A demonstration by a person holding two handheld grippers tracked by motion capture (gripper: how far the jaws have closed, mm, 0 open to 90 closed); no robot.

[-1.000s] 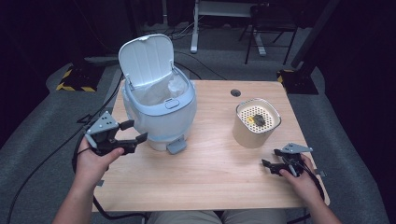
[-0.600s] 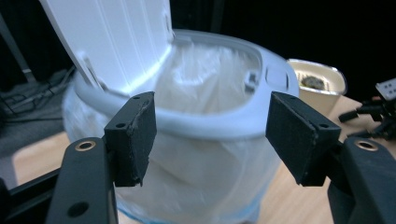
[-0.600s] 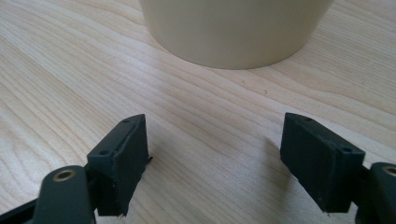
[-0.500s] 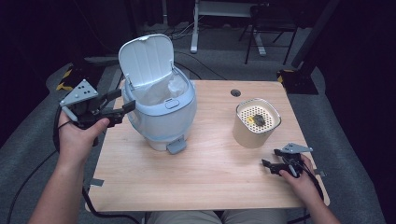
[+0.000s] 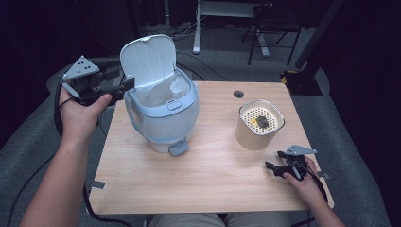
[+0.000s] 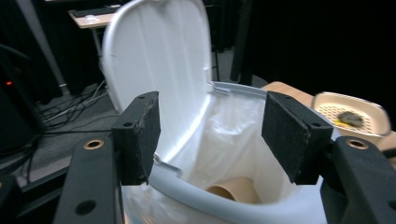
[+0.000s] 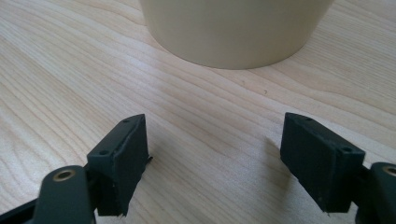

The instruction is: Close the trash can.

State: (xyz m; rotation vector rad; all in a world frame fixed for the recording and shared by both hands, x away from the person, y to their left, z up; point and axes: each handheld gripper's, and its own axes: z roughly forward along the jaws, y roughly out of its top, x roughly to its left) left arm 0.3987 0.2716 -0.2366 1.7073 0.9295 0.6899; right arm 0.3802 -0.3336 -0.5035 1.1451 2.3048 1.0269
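Observation:
A pale blue pedal bin [image 5: 165,118] stands on the left half of the wooden table [image 5: 213,189]. Its lid [image 5: 149,59] is raised, and a white liner bag [image 5: 163,92] lines the inside. My left gripper [image 5: 126,85] hovers at the lid's left edge, at rim height. Its jaws are open and have just been closing a little, pressing on nothing. In the left gripper view my left gripper [image 6: 212,133] faces the lid [image 6: 159,60], the liner [image 6: 233,140] and a cardboard tube [image 6: 233,192] inside. My right gripper [image 5: 274,168] rests open on the table.
A cream container [image 5: 259,124] with a perforated top holding dark and yellow bits stands right of the bin, just beyond my right gripper [image 7: 215,158]; its wall [image 7: 233,28] is close ahead. The bin's pedal [image 5: 178,149] juts forward. A cable hole [image 5: 239,94] lies at the back.
My left hand has risen from beside the bin's lower body to lid height at the bin's left, and its jaws have narrowed slightly. The right hand has stayed put.

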